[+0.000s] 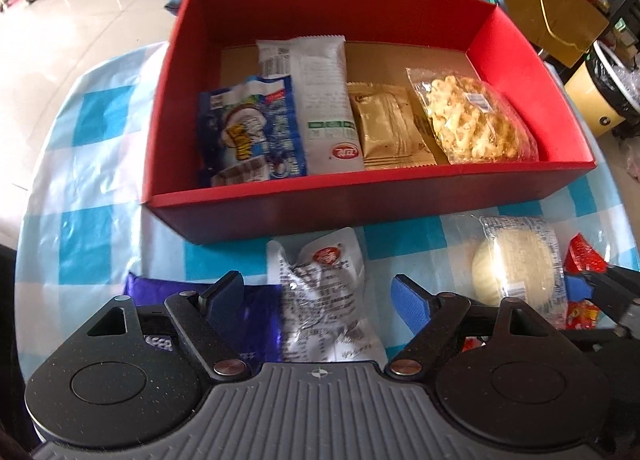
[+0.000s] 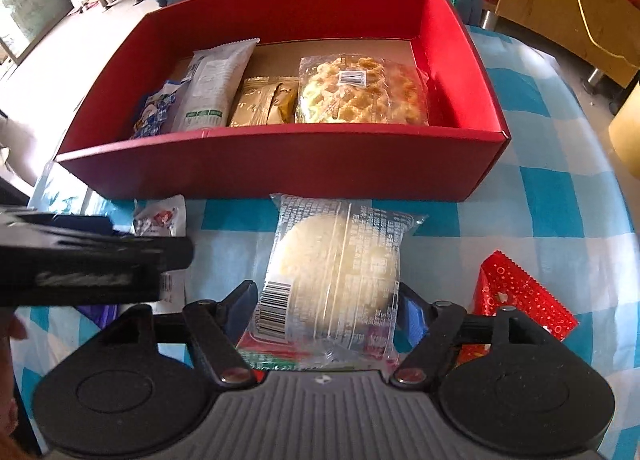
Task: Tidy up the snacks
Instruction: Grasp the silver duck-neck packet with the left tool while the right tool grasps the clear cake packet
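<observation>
Left gripper [image 1: 318, 300] open astride white crumpled packet [image 1: 324, 300]. Right gripper [image 2: 328, 308] around round pastry packet [image 2: 336, 272], grip unclear. Four snacks inside red box [image 1: 360, 200].

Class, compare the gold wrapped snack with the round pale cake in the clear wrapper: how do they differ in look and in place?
The gold wrapped snack lies inside the red box; the round pale cake lies on the checked tablecloth in front of it. The gold wrapper is opaque and hides its contents; the cake's wrapper is clear and shows the cake. The gold snack is rectangular, the cake round. Both are sealed and lie flat.
</observation>
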Demonstrator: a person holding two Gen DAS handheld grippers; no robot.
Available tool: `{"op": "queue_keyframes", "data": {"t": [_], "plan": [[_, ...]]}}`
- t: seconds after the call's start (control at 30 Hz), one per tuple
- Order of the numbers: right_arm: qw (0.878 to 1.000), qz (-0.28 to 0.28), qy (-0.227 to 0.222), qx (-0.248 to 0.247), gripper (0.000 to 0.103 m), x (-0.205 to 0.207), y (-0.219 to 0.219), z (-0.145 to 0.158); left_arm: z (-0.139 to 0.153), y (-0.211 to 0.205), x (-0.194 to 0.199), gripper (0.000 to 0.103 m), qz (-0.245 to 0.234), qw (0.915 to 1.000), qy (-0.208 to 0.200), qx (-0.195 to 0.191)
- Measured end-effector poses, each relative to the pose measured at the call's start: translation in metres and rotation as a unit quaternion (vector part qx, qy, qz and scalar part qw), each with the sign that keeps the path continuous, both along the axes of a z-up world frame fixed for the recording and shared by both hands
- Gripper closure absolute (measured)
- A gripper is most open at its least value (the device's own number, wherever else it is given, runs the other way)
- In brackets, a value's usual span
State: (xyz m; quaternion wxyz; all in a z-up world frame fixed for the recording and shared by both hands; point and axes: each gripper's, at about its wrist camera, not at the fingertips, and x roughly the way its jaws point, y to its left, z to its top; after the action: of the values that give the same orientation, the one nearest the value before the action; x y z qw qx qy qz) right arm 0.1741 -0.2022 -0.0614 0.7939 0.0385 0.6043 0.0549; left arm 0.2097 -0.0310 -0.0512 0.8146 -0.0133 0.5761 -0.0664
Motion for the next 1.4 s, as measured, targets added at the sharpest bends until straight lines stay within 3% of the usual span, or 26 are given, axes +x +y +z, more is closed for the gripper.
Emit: {"op": "queue_keyframes", "data": {"t": [0.2,0.33,0.63,0.97,1.13,1.4], "plan": [[1.0,0.001,-0.004,-0.002,0.042,-0.006,-0.009,0.004,-0.01,-0.021,-0.001,0.023,-0.015,0.9993,-0.011,0.032],[1.0,0.006,-0.005,-0.003,0.043,-0.009,-0.012,0.004,-0.005,-0.025,-0.009,0.04,-0.037,0.9993,-0.003,-0.005],[1.0,-0.011,-0.008,0.009,0.044,-0.015,-0.025,0.008,-0.005,-0.023,-0.01,0.039,-0.047,0.9983,0.002,-0.034],[1.0,-0.019,-0.009,0.013,0.044,-0.014,-0.029,0.008,-0.008,-0.037,-0.006,0.03,-0.041,0.999,-0.015,0.004],[1.0,-0.018,-0.008,0.012,0.044,-0.014,-0.028,0.008,-0.007,-0.041,-0.008,0.039,-0.039,0.9986,-0.025,0.024],[0.999,-0.025,-0.018,0.02,0.046,-0.011,-0.029,0.015,0.002,-0.026,-0.013,0.04,-0.028,0.9994,-0.022,0.002]]}}
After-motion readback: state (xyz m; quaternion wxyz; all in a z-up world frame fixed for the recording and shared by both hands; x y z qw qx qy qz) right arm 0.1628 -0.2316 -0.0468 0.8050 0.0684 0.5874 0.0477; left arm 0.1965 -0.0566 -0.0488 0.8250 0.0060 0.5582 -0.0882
